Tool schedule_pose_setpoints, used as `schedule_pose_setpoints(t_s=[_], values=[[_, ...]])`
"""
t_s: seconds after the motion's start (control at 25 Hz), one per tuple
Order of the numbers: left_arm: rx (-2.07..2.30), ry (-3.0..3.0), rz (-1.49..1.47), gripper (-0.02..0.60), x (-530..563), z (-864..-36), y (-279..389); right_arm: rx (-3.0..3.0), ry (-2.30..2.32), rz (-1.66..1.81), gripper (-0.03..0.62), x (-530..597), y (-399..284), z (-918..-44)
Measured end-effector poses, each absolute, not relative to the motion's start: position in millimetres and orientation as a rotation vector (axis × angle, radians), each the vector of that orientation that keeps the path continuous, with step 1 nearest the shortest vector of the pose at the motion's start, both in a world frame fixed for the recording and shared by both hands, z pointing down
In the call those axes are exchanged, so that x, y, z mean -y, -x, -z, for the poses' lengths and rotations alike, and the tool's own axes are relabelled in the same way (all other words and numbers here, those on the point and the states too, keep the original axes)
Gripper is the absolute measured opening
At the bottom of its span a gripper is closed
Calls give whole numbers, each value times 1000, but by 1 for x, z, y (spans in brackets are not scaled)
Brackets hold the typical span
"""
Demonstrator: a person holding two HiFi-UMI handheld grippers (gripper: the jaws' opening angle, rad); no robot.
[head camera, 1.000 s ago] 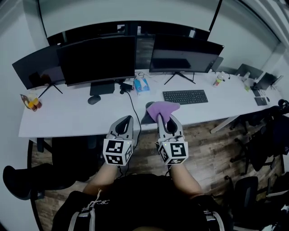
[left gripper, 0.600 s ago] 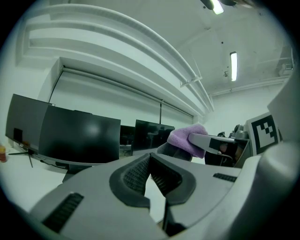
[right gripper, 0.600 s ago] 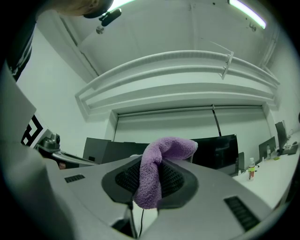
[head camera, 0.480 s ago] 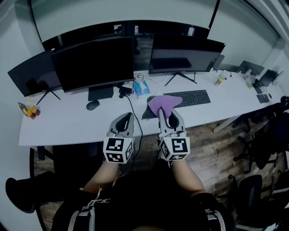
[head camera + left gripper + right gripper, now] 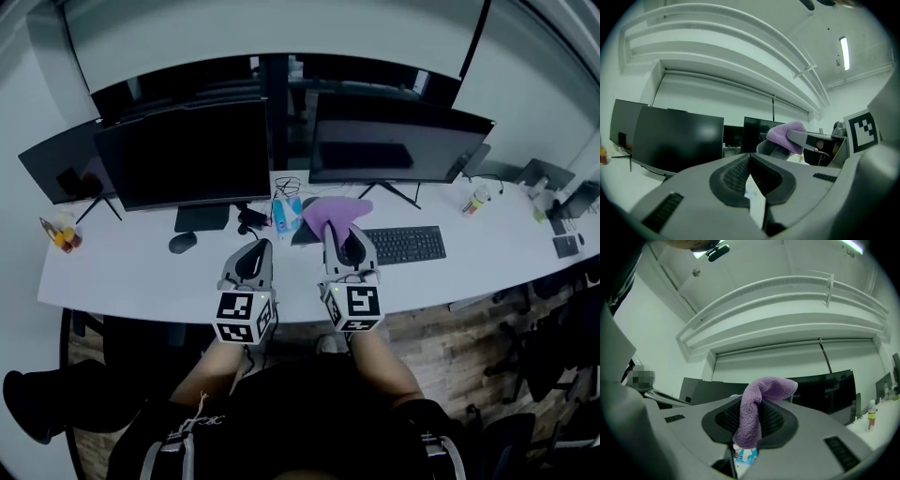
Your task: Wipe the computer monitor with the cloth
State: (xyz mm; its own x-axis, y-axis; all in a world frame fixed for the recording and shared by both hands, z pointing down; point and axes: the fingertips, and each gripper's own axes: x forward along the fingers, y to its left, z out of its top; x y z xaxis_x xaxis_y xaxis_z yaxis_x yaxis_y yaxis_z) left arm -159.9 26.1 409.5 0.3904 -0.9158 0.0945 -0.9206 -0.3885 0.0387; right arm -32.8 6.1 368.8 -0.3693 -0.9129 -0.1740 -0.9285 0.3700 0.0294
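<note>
My right gripper [image 5: 749, 423] is clamped on the cloth [image 5: 759, 397]. The purple strip runs up between the two pads, and its free end folds over the tips toward the right. In the head view the cloth hangs over the middle of the bench [image 5: 122, 274], above the gap between the blue pack [image 5: 285, 214] and the keyboard [image 5: 403, 245]. It sits just under the lower left corner of the right monitor [image 5: 398, 139]. From here I cannot tell whether it touches the screen; it looks short of it.

My left gripper [image 5: 749, 160] is closed with nothing in it, its pads meeting at the tips. It sits beside the right gripper, over the near edge of the bench, pointing toward the middle monitor [image 5: 186, 155]. From its own camera the cloth and the right gripper show to its right, a little higher.

Three dark monitors stand along the far edge of the bench. The left monitor [image 5: 58, 165] is toward the far left corner, its right edge hidden behind the middle one, and the right one comes after that. A mouse [image 5: 182, 243] lies near the middle monitor's stand. The keyboard lies in front of the right monitor, closer to the near edge. A bottle [image 5: 476, 200] stands toward the right end of the bench.
</note>
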Motion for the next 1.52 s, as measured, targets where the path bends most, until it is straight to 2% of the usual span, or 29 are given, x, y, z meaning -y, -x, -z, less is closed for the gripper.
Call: schedule_pose_setpoints(t_s=[0.28,0.48,1.52], values=[[1824,-2429,-113,14,40,-398,120,-2593,1536,-168,98,74,4,-358],[1911,-2330,-120,14,60,-400,118,-2632,1463,-168,98,110,2,-351],[1852,-2328,-74,14,109,-413,251,-2290,1935,-446,95,256,104,-280]])
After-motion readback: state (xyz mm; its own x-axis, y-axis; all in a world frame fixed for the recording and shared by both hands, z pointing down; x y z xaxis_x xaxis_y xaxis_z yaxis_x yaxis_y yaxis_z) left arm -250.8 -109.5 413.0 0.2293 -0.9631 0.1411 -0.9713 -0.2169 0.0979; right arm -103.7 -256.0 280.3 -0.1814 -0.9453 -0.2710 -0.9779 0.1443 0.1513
